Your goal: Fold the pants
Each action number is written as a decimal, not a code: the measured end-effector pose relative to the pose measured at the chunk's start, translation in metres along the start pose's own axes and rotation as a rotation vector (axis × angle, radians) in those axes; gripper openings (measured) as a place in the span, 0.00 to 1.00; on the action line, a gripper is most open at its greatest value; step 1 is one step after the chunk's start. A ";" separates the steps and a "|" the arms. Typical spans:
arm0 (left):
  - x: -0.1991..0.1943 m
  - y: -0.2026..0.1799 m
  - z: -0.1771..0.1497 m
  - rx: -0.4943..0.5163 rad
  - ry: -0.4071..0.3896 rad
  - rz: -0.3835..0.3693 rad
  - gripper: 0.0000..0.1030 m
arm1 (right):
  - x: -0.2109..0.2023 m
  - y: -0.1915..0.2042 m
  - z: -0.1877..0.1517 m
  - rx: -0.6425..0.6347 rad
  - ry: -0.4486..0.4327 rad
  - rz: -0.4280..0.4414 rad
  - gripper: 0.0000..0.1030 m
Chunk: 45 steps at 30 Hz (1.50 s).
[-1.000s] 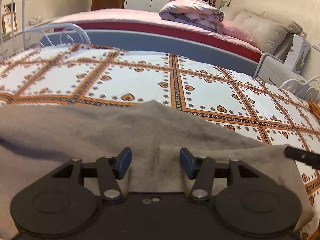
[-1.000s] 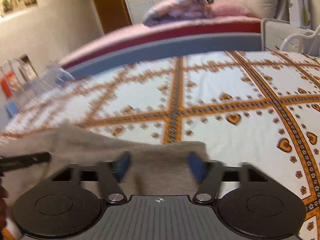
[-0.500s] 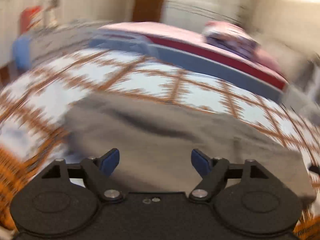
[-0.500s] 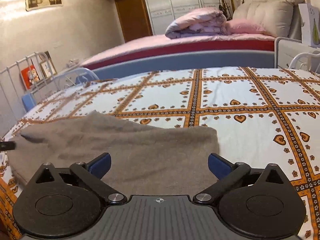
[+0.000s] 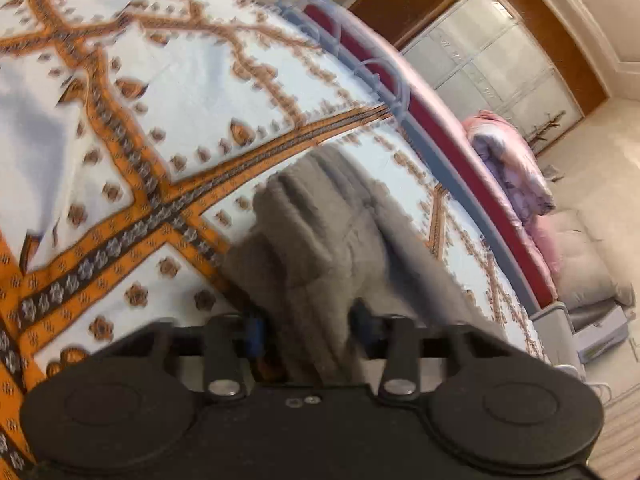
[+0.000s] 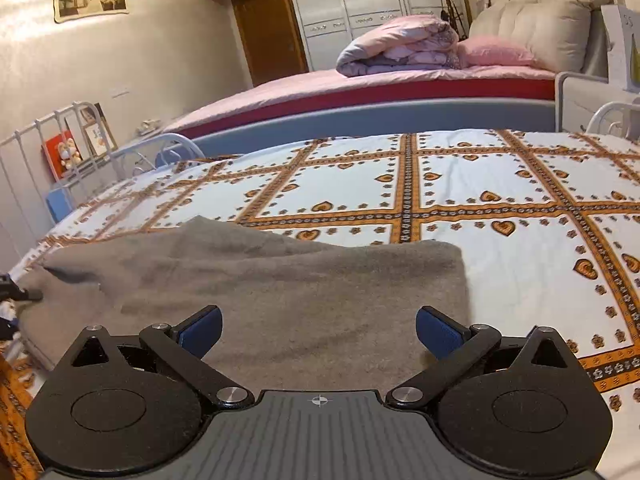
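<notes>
Grey pants lie folded lengthwise across the near edge of a patterned bedspread. In the left wrist view the picture is rolled and blurred. A bunched end of the pants fills the gap of my left gripper, whose jaws are closing and pinch the fabric. That gripper's tip shows at the pants' far left end in the right wrist view. My right gripper hovers wide open over the pants' near right part, with nothing between its blue pads.
A white metal rail and a blue chair stand at the bed's left end. Behind it are a pink bed with a rolled quilt, a wardrobe, and a nightstand at the right.
My left gripper swung to the pants' left end, rolled over, and narrowed its jaws onto the bunched fabric. The right gripper opened wide and shifted only slightly.
</notes>
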State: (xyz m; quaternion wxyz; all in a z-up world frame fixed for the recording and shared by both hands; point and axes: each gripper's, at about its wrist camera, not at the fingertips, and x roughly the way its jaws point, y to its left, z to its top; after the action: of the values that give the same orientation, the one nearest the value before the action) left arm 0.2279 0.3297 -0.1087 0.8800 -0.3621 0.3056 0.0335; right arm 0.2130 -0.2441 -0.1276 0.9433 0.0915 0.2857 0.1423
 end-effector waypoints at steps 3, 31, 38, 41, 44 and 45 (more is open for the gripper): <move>-0.014 -0.020 0.001 0.088 -0.073 -0.032 0.20 | 0.013 0.001 -0.007 -0.051 0.056 -0.045 0.99; 0.040 -0.302 -0.198 0.687 0.199 -0.309 0.46 | -0.095 -0.106 0.020 0.479 -0.106 0.066 1.00; 0.031 -0.252 -0.143 0.554 0.142 -0.097 0.53 | -0.065 -0.088 0.008 0.573 0.048 0.189 1.00; 0.022 -0.232 -0.125 0.535 0.130 -0.070 0.54 | -0.051 -0.085 -0.001 0.623 0.116 0.218 1.00; 0.013 -0.219 -0.116 0.530 0.123 -0.057 0.54 | -0.038 -0.085 -0.006 0.660 0.157 0.200 1.00; 0.011 -0.215 -0.114 0.527 0.124 -0.052 0.54 | -0.037 -0.084 -0.004 0.662 0.137 0.196 1.00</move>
State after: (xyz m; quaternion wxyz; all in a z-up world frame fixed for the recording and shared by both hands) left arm 0.2387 0.0944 -0.0448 0.9241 -0.1299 0.3475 -0.0921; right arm 0.1996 -0.3351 -0.1333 0.8229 0.4098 0.3688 0.1375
